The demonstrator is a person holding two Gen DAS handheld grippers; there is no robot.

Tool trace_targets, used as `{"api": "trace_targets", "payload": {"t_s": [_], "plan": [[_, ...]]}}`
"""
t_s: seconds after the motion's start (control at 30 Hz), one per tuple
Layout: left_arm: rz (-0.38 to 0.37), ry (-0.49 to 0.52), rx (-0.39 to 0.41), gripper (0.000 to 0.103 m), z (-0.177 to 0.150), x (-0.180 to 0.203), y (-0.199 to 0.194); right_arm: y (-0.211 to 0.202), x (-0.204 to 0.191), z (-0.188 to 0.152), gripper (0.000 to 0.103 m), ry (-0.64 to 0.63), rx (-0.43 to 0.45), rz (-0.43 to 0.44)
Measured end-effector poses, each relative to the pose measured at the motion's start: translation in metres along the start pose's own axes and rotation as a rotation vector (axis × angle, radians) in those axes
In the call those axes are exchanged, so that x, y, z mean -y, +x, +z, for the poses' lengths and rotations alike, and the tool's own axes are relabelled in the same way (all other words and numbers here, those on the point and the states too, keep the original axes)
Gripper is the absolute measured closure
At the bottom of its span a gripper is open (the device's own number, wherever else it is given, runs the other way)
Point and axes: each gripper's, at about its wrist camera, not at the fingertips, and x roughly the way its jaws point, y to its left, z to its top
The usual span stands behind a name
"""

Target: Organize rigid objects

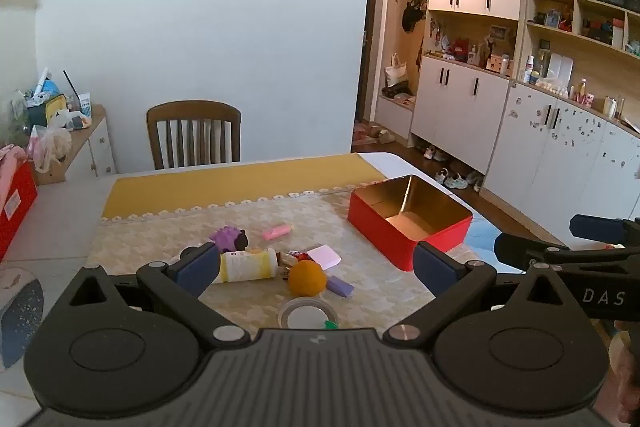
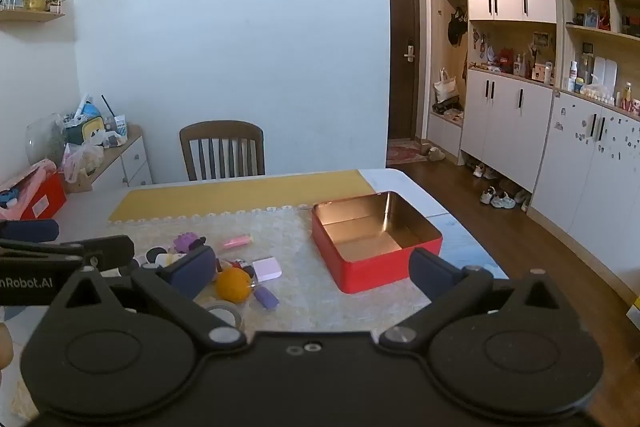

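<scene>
An open red tin box [image 1: 404,227] [image 2: 372,247] with a gold inside stands empty on the right of the table mat. Left of it lies a pile of small objects: an orange ball [image 1: 307,277] [image 2: 233,284], a yellow-white bottle [image 1: 248,265] on its side, a purple spiky toy [image 1: 228,238] [image 2: 186,242], a pink bar [image 1: 277,231] [image 2: 237,241], a pale pink pad [image 1: 325,256] [image 2: 267,269], a purple block [image 1: 340,286] [image 2: 266,297] and a tape roll [image 1: 308,313] [image 2: 222,310]. My left gripper [image 1: 316,267] is open and empty above the pile. My right gripper [image 2: 312,269] is open and empty, near the box.
A wooden chair [image 1: 194,133] [image 2: 222,149] stands at the table's far side. A yellow runner [image 1: 240,183] crosses the far part of the table. A low cabinet with clutter [image 2: 100,151] is at the left. White cupboards [image 2: 520,131] line the right wall.
</scene>
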Motion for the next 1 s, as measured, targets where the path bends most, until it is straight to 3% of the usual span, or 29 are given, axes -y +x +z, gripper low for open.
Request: {"api": "trace_targets", "payload": {"t_s": [0.4,1.0], "plan": [[-0.006,0.000,-0.056,0.000,0.0036,-0.0011,0.0068,0.0002,-0.0016,-0.0032,0.000,-0.004,0.012,-0.027],[-0.002,0.016,-0.048,0.000,0.0029,0.0065,0.0075,-0.0028,-0.0041,0.0013,0.000,-0.001,0.016,-0.034]]}}
